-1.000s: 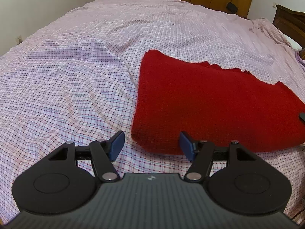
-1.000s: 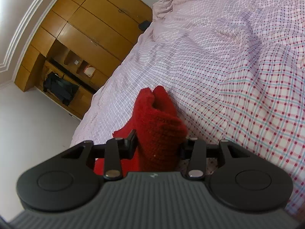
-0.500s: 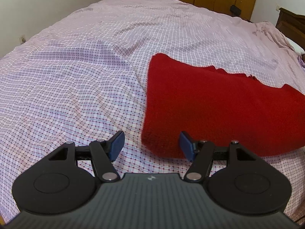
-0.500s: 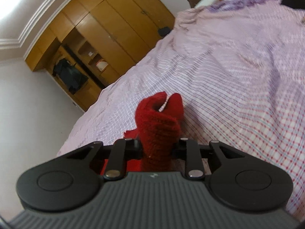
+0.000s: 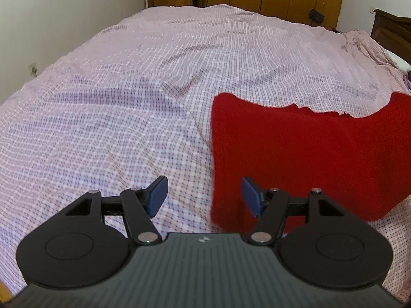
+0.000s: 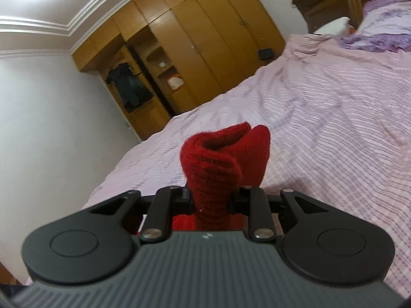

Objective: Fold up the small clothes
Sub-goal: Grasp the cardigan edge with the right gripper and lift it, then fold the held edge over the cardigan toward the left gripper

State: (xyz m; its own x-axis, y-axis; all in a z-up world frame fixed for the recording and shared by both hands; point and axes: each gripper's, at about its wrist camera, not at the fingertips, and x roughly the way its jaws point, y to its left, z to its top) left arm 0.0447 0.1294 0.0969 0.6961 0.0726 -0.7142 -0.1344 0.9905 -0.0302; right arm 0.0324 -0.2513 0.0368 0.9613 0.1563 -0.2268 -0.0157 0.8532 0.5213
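Note:
A red knitted garment (image 5: pixel 308 154) lies spread on the checked bedsheet (image 5: pixel 128 102), filling the right half of the left wrist view. My left gripper (image 5: pixel 204 196) hovers open just off its near left corner, with only sheet and the cloth's edge between the blue pads (image 5: pixel 158 192). In the right wrist view my right gripper (image 6: pixel 212 200) is shut on a bunched fold of the same red garment (image 6: pixel 221 161), lifted off the bed. The fold bulges up past the fingers and hides the pads.
The pink checked sheet (image 6: pixel 334 118) covers a wide bed. Wooden wardrobes (image 6: pixel 205 46) stand along the far wall, with dark clothing hanging in an open section. A dark headboard (image 5: pixel 393 36) and purple bedding (image 6: pixel 380 36) sit at the head end. A white wall (image 5: pixel 51 25) runs along the left.
The right gripper closed tighter on the red fold, rose and rolled, showing more wall and ceiling. The garment's right side has lifted and its near left corner has pulled to the right.

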